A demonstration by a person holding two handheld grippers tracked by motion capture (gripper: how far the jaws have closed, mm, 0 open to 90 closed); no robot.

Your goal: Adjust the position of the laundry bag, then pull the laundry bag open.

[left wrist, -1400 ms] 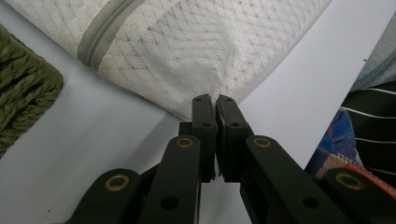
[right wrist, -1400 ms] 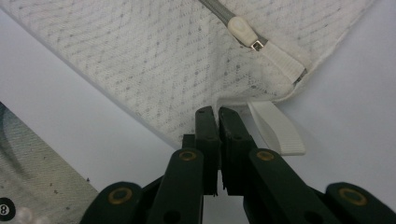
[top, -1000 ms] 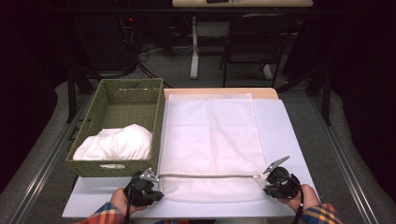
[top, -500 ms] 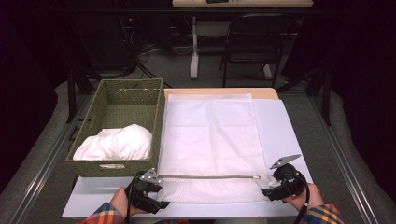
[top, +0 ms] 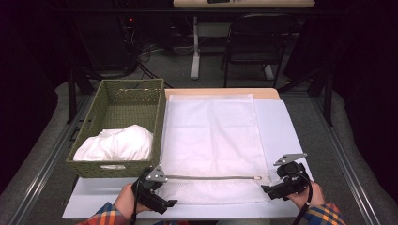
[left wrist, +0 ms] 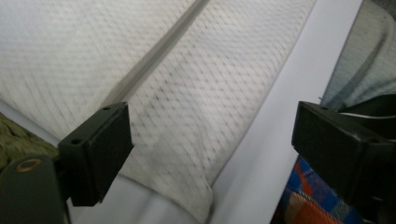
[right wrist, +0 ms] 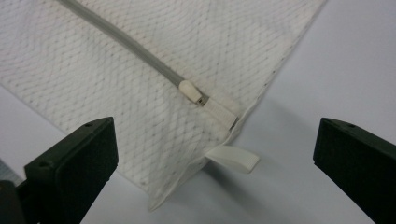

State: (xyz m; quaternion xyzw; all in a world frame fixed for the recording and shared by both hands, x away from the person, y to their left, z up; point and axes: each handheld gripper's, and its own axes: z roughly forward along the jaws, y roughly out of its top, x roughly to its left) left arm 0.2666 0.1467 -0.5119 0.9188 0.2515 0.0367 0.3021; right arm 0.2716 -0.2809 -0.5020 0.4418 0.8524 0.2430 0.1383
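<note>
**Both grippers let go of the mesh bag's near edge**

Since the earlier frames both hands have drawn back a little toward the person, and both pairs of fingers have just been opening, with nothing clamped between them now.

At far left stands the woven basket point(top: 123, 123) with a bundle of white cloth point(top: 116, 143) inside. Just beside it the left gripper point(top: 153, 187) hovers over the bag's near-left corner, fingers wide, mesh below them but not pinched. The mesh laundry bag point(top: 213, 140) lies flat on the worktop point(top: 281, 122), its zipper point(top: 211, 177) running left to right along the near edge, from one gripper to the other. The zipper pull point(right wrist: 190, 90) sits at the right end, so the right gripper point(top: 277, 186), fingers spread wide just short of that corner, is the nearer one to it.
</note>
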